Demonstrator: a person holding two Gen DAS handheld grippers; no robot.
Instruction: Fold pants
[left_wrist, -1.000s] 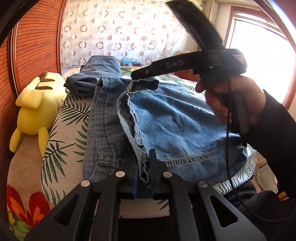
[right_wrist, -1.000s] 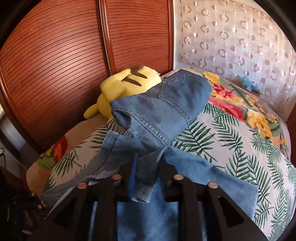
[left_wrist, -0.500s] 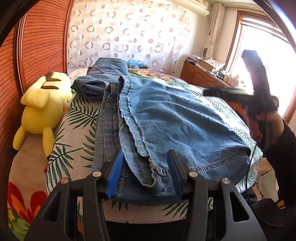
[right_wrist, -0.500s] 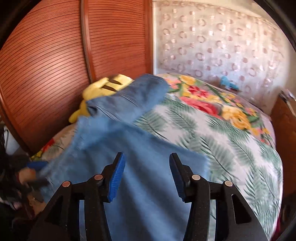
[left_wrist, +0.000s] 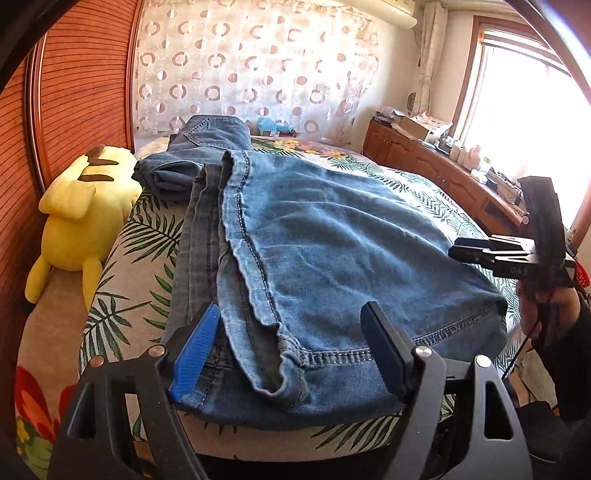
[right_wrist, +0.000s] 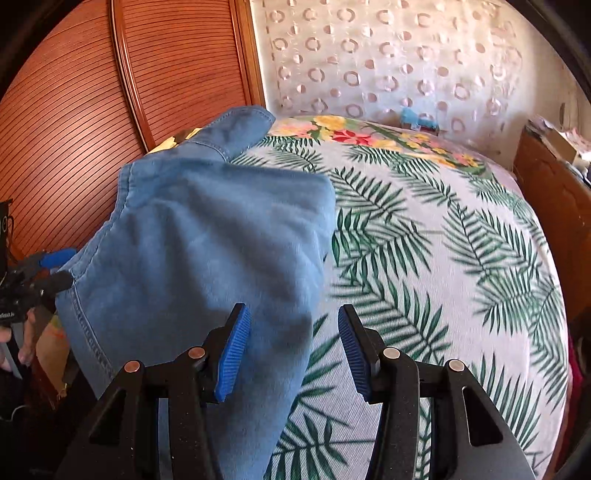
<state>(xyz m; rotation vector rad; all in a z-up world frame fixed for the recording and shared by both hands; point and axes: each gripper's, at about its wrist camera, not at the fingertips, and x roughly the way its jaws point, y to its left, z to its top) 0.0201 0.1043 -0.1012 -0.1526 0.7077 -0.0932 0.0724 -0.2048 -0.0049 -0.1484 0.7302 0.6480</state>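
Note:
Blue denim pants (left_wrist: 332, 258) lie folded over on the bed, hem edge towards me, waist end at the far left. They also show in the right wrist view (right_wrist: 207, 251), lying flat at the left. My left gripper (left_wrist: 291, 347) is open and empty, its jaws wide apart just above the near hem. My right gripper (right_wrist: 293, 347) is open and empty at the pants' right edge; it also shows in the left wrist view (left_wrist: 458, 253), at the right of the pants.
The bed cover (right_wrist: 424, 258) has a palm-leaf and flower print. A yellow plush toy (left_wrist: 81, 218) lies at the bed's left edge by the wooden sliding doors (left_wrist: 74, 92). A wooden cabinet (left_wrist: 424, 162) stands at the right below a window.
Both grippers were shut on the denim a second ago, then opened and let it go. The folded layer now lies flat on the bed and both grippers have pulled back.

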